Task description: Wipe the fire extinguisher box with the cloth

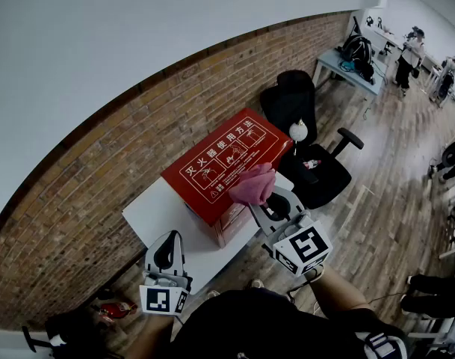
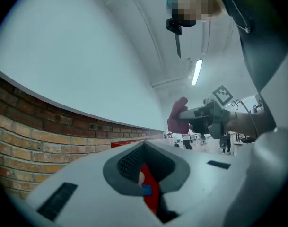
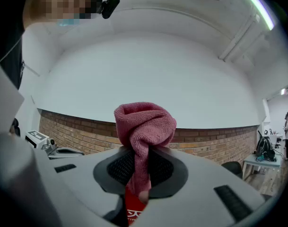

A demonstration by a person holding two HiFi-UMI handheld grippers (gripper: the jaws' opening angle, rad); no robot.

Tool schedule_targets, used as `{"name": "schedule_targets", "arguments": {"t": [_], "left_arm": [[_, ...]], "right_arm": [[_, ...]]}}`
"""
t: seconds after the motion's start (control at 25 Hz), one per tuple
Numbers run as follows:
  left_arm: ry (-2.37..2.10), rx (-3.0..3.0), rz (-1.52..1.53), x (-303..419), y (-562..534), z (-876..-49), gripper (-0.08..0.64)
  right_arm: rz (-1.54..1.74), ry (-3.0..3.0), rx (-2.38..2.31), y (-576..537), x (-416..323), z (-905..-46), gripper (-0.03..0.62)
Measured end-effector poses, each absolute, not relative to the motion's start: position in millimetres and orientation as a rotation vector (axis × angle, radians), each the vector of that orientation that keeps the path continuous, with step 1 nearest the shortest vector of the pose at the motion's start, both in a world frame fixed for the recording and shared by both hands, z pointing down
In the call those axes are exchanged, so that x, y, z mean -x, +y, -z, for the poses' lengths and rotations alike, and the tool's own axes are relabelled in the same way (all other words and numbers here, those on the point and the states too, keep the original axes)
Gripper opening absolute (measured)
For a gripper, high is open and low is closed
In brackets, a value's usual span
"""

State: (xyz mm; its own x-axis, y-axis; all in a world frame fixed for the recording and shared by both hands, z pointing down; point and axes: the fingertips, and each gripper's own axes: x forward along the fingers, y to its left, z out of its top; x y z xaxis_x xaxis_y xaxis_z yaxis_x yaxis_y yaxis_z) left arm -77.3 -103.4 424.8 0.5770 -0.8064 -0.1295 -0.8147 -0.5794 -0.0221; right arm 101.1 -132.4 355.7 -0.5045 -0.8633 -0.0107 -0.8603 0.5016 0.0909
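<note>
"Holding anything?"
"My right hand-held gripper (image 3: 139,174) clamps the pink cloth (image 3: 144,126) over the fire extinguisher box (image 1: 220,167)'s near edge. My left hand-held gripper (image 2: 143,169), closed on nothing, hangs beside it. Thin pinch: wiping could tug the cloth loose."

The box (image 1: 226,172) is set on the tabletop (image 1: 154,209), which is placed against the brick wall (image 1: 100,148), with a chair (image 1: 298,107) behind it to the right. The cloth (image 1: 252,185) is held in the right tool (image 1: 270,200) above the box's near right corner. The left tool (image 1: 167,247) is kept well to its left, over the tabletop's front edge.
</note>
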Motion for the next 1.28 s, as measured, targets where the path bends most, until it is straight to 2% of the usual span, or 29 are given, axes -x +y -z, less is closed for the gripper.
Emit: {"name": "schedule_targets", "arguments": {"t": [0.44, 1.28], "left_arm": [[1.499, 2.649, -0.156, 103.8, -108.8, -422.4, 0.044], [1.788, 2.524, -0.096, 170.9, -84.0, -447.0, 0.044]], "right_arm": [[0.262, -2.739, -1.415, -178.5, -55.1, -314.3, 0.059], [0.26, -2.685, -0.916, -261.0, 65.9, -361.2, 0.06]]}}
